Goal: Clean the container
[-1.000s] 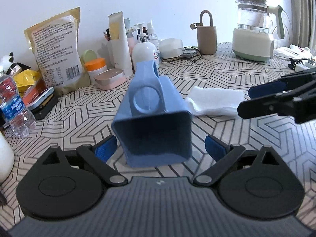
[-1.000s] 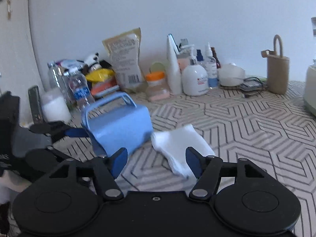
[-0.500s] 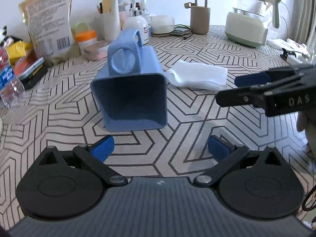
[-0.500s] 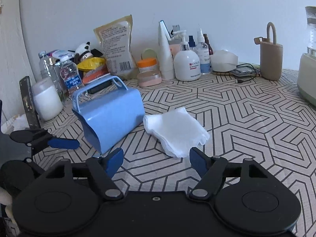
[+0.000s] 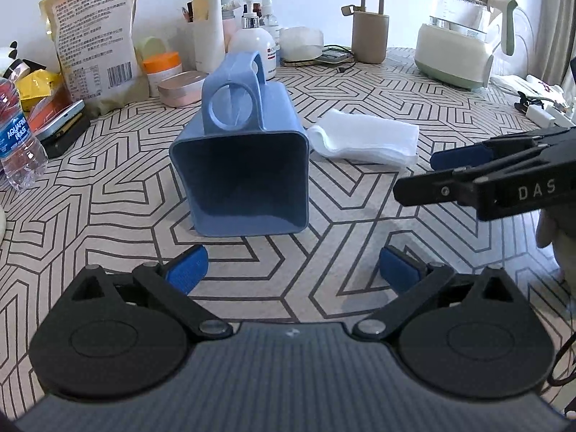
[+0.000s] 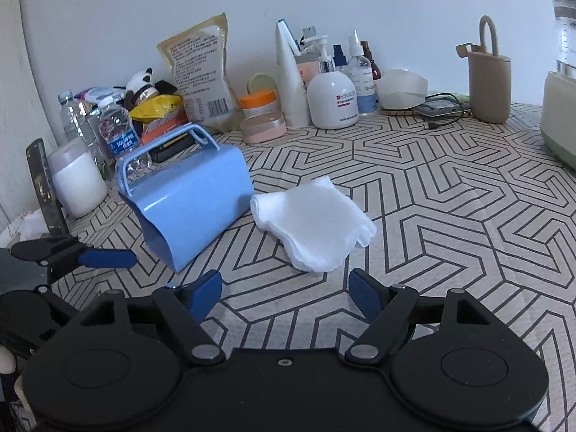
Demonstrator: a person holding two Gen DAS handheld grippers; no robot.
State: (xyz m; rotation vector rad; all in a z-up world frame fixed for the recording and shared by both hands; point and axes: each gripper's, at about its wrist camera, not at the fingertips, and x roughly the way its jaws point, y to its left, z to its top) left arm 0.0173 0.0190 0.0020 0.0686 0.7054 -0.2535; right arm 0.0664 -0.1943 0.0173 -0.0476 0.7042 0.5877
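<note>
Left tongs (image 5: 293, 268): spread wide, nothing between the blue pads, held low over the tabletop (image 5: 108, 194). The open mouth of the container (image 5: 244, 165) faces straight into them, just ahead of the pad tips, not touching either one.

Right tongs (image 6: 286, 291): also spread wide, holding nothing. They point at the near edge of the cloth (image 6: 313, 219), which lies a little beyond the tips, apart from them. In the left wrist view the right tongs come in from the right side, level with the container's mouth and well clear of it.

Container: blue, square-mouthed, lying on its side on the tabletop, handle uppermost. The inside is in shadow; cannot tell whether it holds anything. Its closed end points toward the back wall.

Cloth: white, folded, flat on the tabletop just beside the container, on the right-tongs side. In the right wrist view one corner lies against or very near the container's side; contact cannot be confirmed.

Further back along the wall: water bottle (image 5: 16, 144), large printed bag (image 5: 93, 39), orange-lidded jar (image 5: 162, 66), pink tin (image 5: 185, 88), white pump bottle (image 5: 252, 41), tan flask with loop handle (image 5: 369, 32), glass kettle on a pale green base (image 5: 457, 36).
</note>
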